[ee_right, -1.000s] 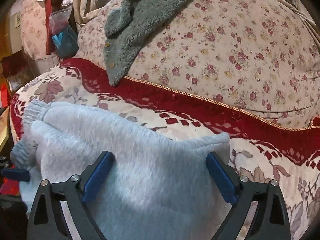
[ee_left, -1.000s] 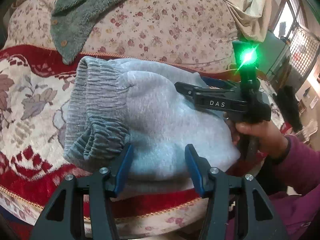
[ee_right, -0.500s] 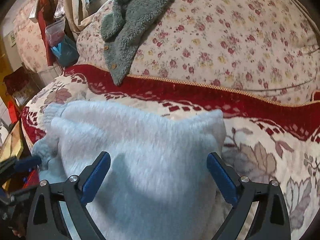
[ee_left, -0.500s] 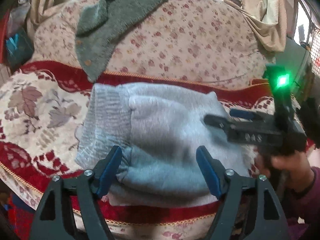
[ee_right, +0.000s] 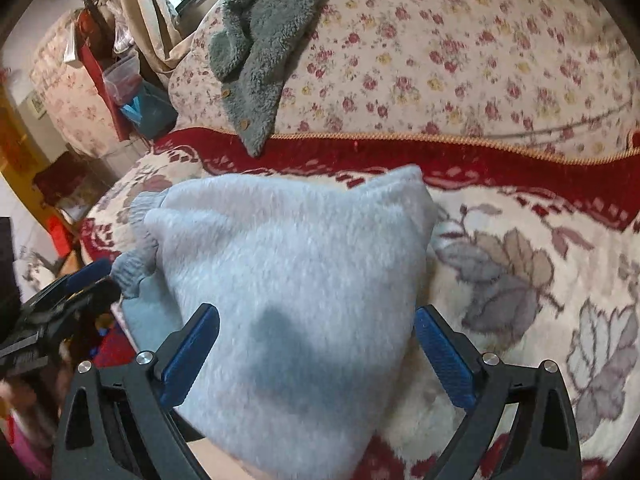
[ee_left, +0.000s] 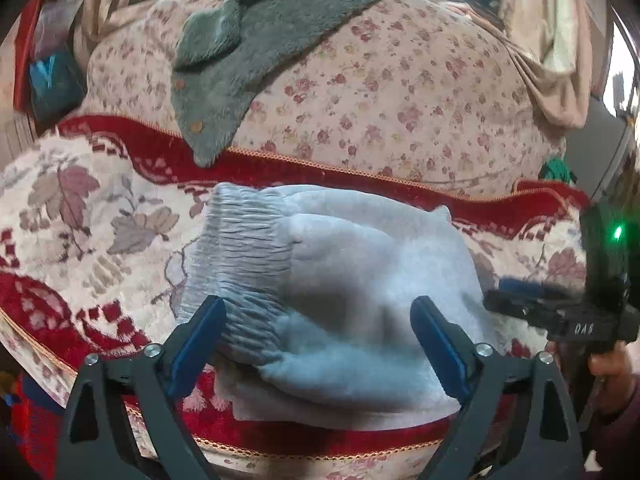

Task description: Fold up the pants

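The light grey fleece pants (ee_left: 360, 264) lie folded in a thick bundle on the sofa seat (ee_left: 80, 208), ribbed waistband (ee_left: 240, 248) to the left. My left gripper (ee_left: 316, 312) hovers over their near edge. Its jaws are opening, and the blue pads stand clear on either side of the cloth without pressing it. My right gripper (ee_right: 316, 320) is open wide over the right end of the pants (ee_right: 288, 260), holding nothing. In the left wrist view the right gripper (ee_left: 504, 296) sits blurred off the bundle's right side, with a hand (ee_left: 612, 364) on it.
A grey-green fleece garment (ee_left: 248, 60) with buttons hangs down the floral sofa back (ee_left: 400, 100). The seat's gold-trimmed front edge (ee_left: 320, 452) runs just below the pants. Boxes and a blue bag (ee_right: 148, 104) crowd the sofa's left end. The left gripper (ee_right: 60, 304) shows at that side.
The left jaws have spread much wider and let go of the pants' near edge, and the gripper has lifted. The right gripper has slid right, off the bundle. The pants stay folded.
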Tool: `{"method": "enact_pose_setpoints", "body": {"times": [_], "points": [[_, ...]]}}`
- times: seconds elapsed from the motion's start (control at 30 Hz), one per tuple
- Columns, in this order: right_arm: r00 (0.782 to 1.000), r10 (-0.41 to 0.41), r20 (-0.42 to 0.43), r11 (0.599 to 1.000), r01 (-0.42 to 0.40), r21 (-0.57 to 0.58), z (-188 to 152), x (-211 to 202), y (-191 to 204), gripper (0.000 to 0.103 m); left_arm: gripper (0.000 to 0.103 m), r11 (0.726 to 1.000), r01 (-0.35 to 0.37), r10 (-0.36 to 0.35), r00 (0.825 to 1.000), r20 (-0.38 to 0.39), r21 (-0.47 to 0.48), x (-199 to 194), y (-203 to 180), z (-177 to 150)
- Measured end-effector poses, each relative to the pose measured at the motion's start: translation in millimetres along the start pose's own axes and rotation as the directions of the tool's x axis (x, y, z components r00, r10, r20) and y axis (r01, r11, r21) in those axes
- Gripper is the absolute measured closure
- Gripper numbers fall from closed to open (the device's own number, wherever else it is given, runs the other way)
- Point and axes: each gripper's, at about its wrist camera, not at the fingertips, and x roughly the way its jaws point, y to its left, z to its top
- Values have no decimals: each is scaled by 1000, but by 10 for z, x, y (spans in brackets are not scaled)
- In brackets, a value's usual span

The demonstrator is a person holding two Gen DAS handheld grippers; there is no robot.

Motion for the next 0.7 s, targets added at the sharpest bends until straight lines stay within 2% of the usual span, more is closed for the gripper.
{"method": "enact_pose_setpoints", "body": {"times": [0.17, 0.23, 0.33, 0.53, 0.63, 0.67, 0.7], "points": [[997, 49, -58, 995, -43, 94, -73, 143, -245, 0, 7, 984, 94, -100, 995, -29, -153, 144, 423, 40], [993, 93, -73, 986, -82, 142, -94, 217, -327, 0, 7, 981, 89, -96, 995, -30, -170, 192, 521, 34], [981, 173, -89, 969, -153, 192, -122, 351, -405, 0, 6, 970, 139, -152, 987, -50, -201, 316, 665, 5], [958, 273, -86, 931, -241, 273, -148, 540, -504, 0, 2, 969, 163, -178, 982, -67, -187, 519, 731, -65], [945, 315, -86, 911, -276, 305, -146, 640, -537, 0, 2, 965, 188, -216, 965, -148, -182, 734, 679, -133], [941, 327, -85, 905, -286, 315, -142, 667, -550, 0, 2, 970, 170, -202, 961, -187, -171, 843, 637, -183], [937, 339, -84, 898, -296, 325, -143, 699, -559, 0, 0, 975, 155, -184, 964, -190, -158, 886, 610, -209]]}}
